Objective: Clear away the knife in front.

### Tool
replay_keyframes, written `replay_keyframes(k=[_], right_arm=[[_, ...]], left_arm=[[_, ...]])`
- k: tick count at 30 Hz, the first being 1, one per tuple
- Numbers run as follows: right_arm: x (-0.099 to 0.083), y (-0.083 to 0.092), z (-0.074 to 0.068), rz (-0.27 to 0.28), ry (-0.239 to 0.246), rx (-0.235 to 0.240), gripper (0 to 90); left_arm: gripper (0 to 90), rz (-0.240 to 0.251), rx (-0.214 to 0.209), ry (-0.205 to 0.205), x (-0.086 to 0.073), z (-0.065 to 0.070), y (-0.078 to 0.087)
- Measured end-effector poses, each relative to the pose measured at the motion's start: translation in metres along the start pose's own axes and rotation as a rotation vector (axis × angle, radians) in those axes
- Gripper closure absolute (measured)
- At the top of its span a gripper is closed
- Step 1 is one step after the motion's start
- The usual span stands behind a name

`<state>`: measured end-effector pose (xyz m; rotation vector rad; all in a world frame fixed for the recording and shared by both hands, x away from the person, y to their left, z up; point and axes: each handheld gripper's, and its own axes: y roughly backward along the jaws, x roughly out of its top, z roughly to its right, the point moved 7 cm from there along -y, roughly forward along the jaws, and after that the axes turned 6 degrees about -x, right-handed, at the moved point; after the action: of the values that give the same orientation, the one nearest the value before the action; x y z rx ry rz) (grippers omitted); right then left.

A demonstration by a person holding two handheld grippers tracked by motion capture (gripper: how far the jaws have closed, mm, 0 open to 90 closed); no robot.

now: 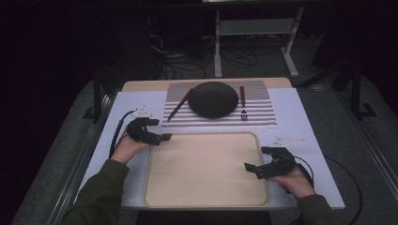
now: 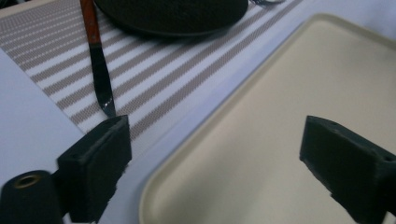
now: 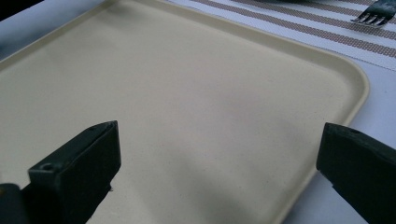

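A dark round plate [image 1: 213,99] lies on a striped placemat [image 1: 263,112] at the far side of the table. A knife [image 1: 179,105] with a reddish handle is left of the plate, and a fork [image 1: 243,102] is right of it. A cream tray [image 1: 202,199] sits bare in front of the mat. My left gripper [image 1: 162,137] hovers at the tray's far left corner, open, nothing between its jaws. In the left gripper view the knife [image 2: 99,65] and plate [image 2: 177,16] are ahead. My right gripper [image 1: 251,168] stands open over the tray's right edge [image 3: 345,88], holding nothing.
A white sheet [image 1: 305,136] covers the table under the mat and tray. Table legs and cables [image 1: 234,56] are on the dark floor beyond the table. Fork tines [image 3: 373,17] lie at the top right of the right gripper view.
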<state>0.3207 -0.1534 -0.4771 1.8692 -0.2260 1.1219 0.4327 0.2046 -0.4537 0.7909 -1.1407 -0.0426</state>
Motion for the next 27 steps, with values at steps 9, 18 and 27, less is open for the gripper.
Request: replay_keyframes(k=[9,18,27], right_arm=[[0.000,0.000,0.000,0.002,-0.007,0.009,0.0],[0.000,0.000,0.000,0.005,-0.009,0.015,0.0],[0.001,0.001,-0.001,0.008,-0.010,0.021,0.0]], left_arm=[[22.3,0.011,0.004,0.018,0.023,-0.023,-0.016],[36.7,0.010,0.021,0.024,0.043,-0.046,-0.035],[50.8,0.000,0.048,0.037,0.060,-0.069,-0.052]])
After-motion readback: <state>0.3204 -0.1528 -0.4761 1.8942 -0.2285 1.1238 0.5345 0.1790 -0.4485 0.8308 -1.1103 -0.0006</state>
